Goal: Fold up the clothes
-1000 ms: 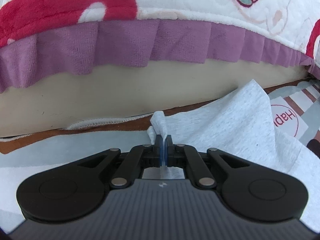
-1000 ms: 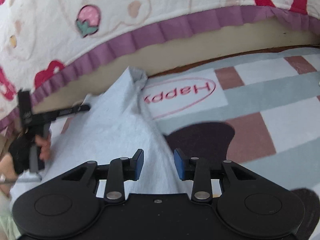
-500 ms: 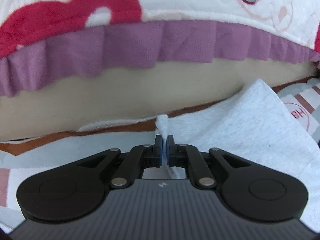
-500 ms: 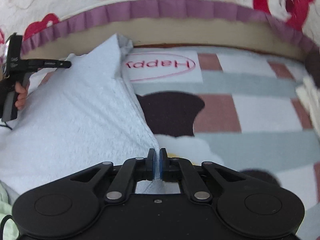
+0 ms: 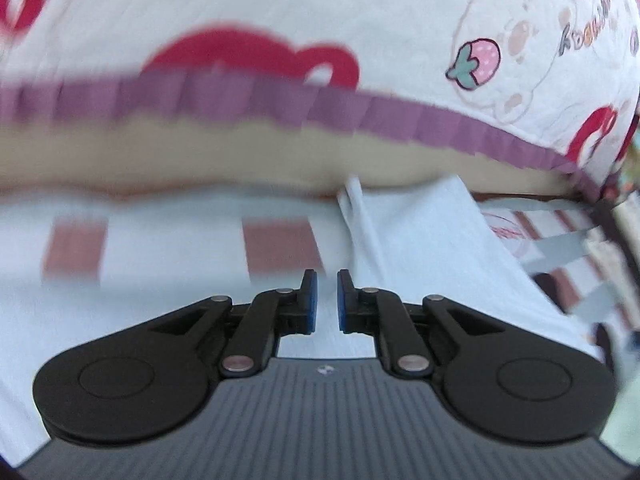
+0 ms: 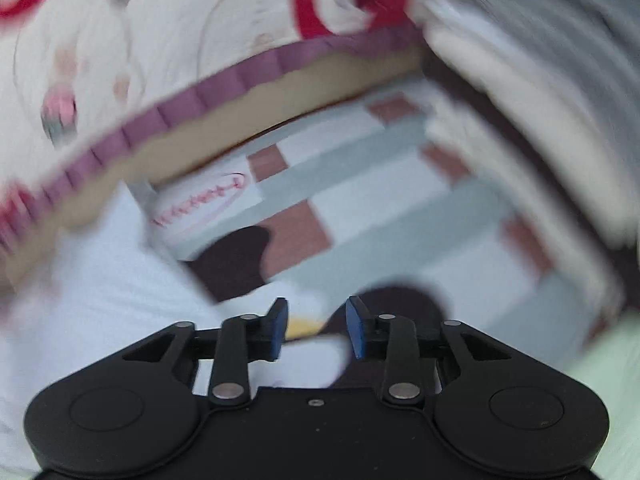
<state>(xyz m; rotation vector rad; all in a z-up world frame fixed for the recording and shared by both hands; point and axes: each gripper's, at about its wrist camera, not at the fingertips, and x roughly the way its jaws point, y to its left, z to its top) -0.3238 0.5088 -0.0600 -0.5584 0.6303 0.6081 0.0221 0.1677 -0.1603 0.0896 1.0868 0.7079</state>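
Observation:
A light grey garment (image 5: 424,248) lies flat on the checked blanket (image 5: 276,240), its folded edge running toward the bed. My left gripper (image 5: 324,300) is open and empty just left of that edge. In the right wrist view the same garment (image 6: 100,280) lies at the left. My right gripper (image 6: 316,324) is open and empty, right of the garment, above a dark patch and a white and yellow print. Both views are blurred by motion.
A bed with a white strawberry-print cover (image 5: 360,20), purple frill (image 5: 360,112) and beige side (image 5: 200,160) stands behind the blanket. A "Happy" oval print (image 6: 200,204) marks the blanket. Pale bedding (image 6: 540,80) is at the right in the right wrist view.
Both grippers have opened and let go of the grey garment, which now lies flat. Both have pulled back from it, and the views have swung.

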